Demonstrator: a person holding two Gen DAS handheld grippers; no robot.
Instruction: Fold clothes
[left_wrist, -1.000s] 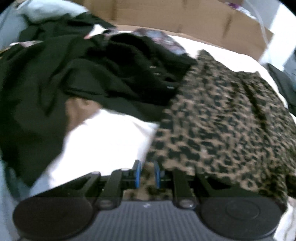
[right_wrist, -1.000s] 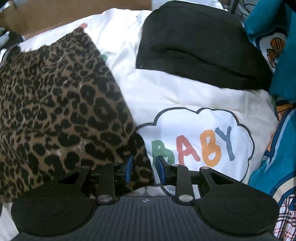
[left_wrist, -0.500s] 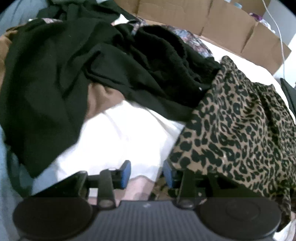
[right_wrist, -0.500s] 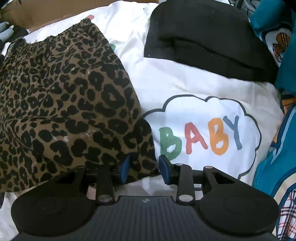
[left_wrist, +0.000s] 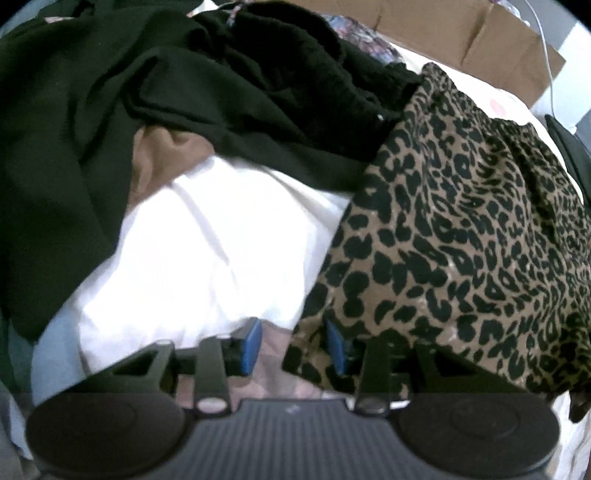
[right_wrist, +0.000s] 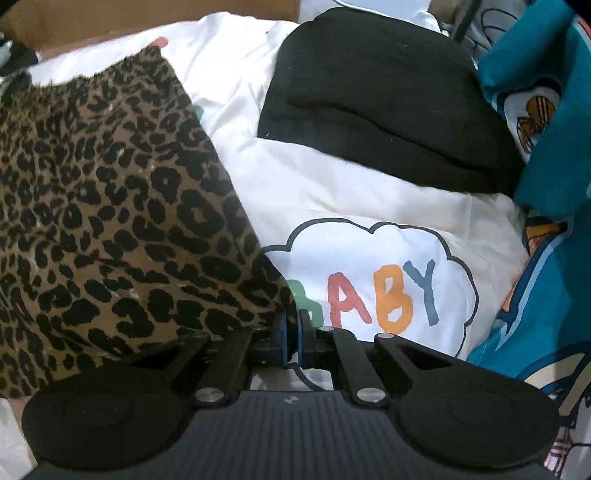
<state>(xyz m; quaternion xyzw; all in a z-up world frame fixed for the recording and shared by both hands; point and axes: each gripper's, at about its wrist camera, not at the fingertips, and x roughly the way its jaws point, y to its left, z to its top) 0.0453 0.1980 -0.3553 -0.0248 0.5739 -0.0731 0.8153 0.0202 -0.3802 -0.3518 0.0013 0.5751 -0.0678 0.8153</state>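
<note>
Your right gripper (right_wrist: 291, 334) pinches the leopard garment's (right_wrist: 110, 221) lower-right corner; your left gripper (left_wrist: 291, 345) gapes wide; folding unfinished.

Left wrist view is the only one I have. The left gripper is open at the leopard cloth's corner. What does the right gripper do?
Observer: The right gripper is shut on the leopard cloth at its other near corner.
Operator: What lies beside that corner?
Observer: A white sheet with a cloud print reading BABY.
Operator: Anything behind it?
Observer: A folded black garment lies on the sheet.
</note>
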